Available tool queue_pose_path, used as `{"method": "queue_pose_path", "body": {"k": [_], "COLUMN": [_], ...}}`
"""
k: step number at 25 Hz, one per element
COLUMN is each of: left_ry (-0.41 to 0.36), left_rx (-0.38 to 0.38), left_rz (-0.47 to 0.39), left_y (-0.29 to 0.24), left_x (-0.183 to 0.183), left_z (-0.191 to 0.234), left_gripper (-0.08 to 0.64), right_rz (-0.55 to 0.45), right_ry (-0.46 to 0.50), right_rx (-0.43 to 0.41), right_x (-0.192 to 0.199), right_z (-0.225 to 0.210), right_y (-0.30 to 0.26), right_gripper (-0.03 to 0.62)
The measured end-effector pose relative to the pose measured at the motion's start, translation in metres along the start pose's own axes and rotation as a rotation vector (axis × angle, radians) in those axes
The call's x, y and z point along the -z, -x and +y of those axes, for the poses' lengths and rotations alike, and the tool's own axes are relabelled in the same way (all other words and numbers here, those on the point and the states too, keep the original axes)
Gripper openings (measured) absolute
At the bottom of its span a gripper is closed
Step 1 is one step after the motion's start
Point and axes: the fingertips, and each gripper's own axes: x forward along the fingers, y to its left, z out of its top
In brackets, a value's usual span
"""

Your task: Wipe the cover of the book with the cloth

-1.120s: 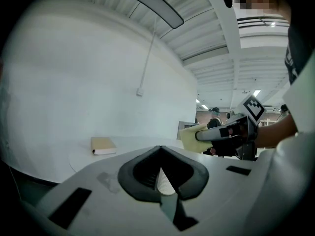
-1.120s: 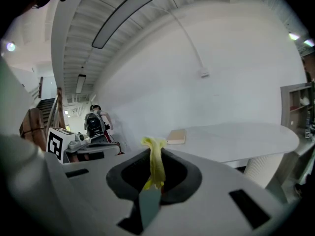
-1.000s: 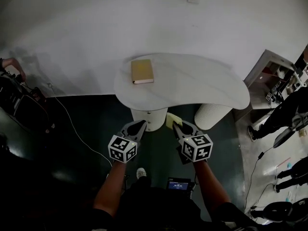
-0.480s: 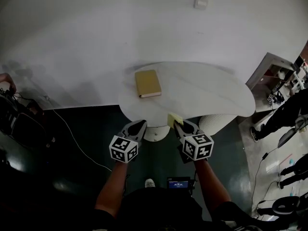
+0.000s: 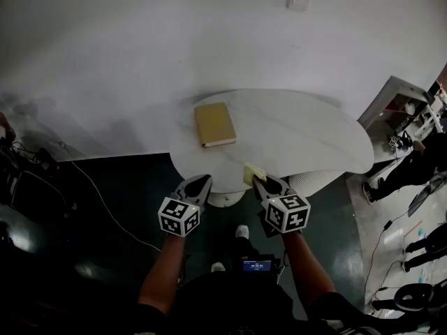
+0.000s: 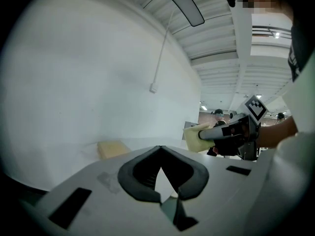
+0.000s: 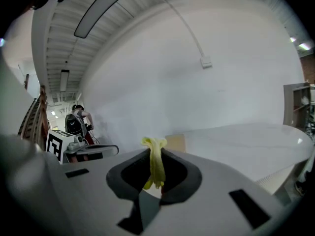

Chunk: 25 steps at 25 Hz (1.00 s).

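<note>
Table (image 5: 314, 138) bears book (image 5: 214, 124); right gripper (image 5: 257, 180) level at edge, pinching cloth (image 5: 251, 173)

Book (image 5: 214, 124) on table (image 5: 300, 137); right gripper (image 5: 258, 180) grips cloth (image 5: 252, 173).

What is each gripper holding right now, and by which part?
The right gripper pinches the yellow cloth by a bunched fold, the rest poking out past its tips. The left gripper holds nothing, jaws together.
</note>
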Motion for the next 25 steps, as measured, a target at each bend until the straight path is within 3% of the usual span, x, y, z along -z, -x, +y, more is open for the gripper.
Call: {"method": "queue_pose_path", "body": {"k": [10,15,20,25], "left_ry": [-0.040,-0.010,-0.057,-0.034], "left_rx": [-0.067,-0.140,-0.154,-0.193], "left_rz": [0.042,0.025,0.020,0.008], "left_y": [-0.067,-0.106,-0.141,-0.168], "left_x": [-0.013,-0.038,-0.057,-0.067], "left_z": [0.069,0.106,0.128,0.148], "left_gripper": [0.005,0.005,0.005,0.005], "right_rz": [0.020,0.039,0.059,0.080], "right_ry": [-0.020,-0.007,-0.002,0.015], "right_rx": [-0.072,-0.124,-0.177,-0.230], "right_x": [-0.031,-0.061,-0.085,-0.102], "right_z": [-0.045,-0.074,-0.100,-0.117], "right_y": [-0.092,-0.137,-0.176,-0.209], "right_gripper": [0.087,0.087,0.088,0.087]}}
